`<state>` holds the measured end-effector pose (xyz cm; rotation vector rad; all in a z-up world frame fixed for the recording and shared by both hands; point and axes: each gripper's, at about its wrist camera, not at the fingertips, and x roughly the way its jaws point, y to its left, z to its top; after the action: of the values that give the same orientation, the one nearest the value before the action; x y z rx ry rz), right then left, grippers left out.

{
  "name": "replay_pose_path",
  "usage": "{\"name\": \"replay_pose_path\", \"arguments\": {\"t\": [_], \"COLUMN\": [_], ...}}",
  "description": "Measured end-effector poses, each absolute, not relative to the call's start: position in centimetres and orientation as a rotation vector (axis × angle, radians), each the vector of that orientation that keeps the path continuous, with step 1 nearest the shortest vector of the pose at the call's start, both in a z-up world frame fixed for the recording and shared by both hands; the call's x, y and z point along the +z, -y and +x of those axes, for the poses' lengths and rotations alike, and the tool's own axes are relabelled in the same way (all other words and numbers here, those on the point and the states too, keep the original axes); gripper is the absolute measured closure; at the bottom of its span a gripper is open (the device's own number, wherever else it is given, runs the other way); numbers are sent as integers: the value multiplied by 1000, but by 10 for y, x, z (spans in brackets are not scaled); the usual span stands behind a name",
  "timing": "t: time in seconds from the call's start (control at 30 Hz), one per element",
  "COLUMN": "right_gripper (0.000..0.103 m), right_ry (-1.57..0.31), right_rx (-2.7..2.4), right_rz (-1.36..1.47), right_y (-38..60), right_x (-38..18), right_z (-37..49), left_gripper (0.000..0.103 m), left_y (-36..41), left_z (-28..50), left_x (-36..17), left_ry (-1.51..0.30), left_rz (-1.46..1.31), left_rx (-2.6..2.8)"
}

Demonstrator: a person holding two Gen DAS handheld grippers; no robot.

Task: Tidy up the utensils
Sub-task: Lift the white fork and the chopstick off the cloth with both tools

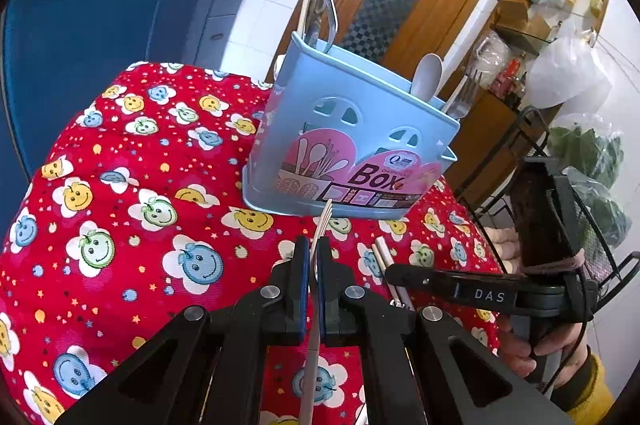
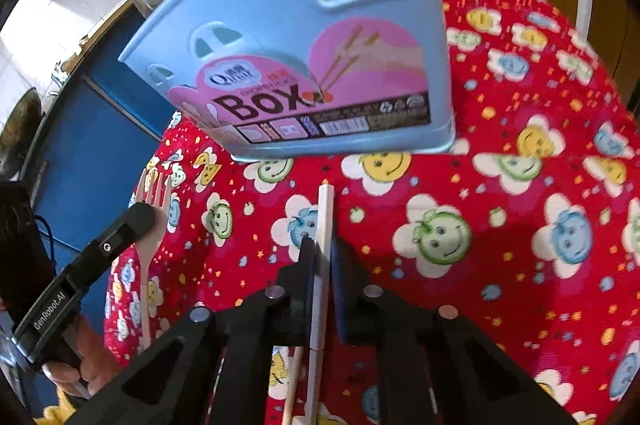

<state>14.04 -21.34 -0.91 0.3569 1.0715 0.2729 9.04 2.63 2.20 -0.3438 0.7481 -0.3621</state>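
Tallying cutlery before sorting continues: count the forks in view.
2. One pale fork is clamped in the left hand-held gripper; one metal fork stands in the blue box, beside a spoon. More may be hidden inside the box.

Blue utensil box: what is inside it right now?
The blue utensil box holds metal utensils at one end, a pale spoon and fork at the other. Its walls hide everything lower down.
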Motion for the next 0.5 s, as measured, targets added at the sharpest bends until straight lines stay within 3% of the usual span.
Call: {"name": "replay_pose_path", "arguments": {"t": [0.3, 0.5], "right_gripper": [93, 93], "right_ry": [-1039, -1072], "right_rx": [257, 215], "right_rz": [337, 290], "right_y": [229, 230], "right_x": [0, -4], "right_z": [129, 128], "left_gripper": [100, 100], "left_y": [-25, -20], "left_z": [89, 96], "left_x": [22, 5], "left_ry": [-752, -853], "left_rz": [-341, -278], "left_rx": [-360, -329]}}
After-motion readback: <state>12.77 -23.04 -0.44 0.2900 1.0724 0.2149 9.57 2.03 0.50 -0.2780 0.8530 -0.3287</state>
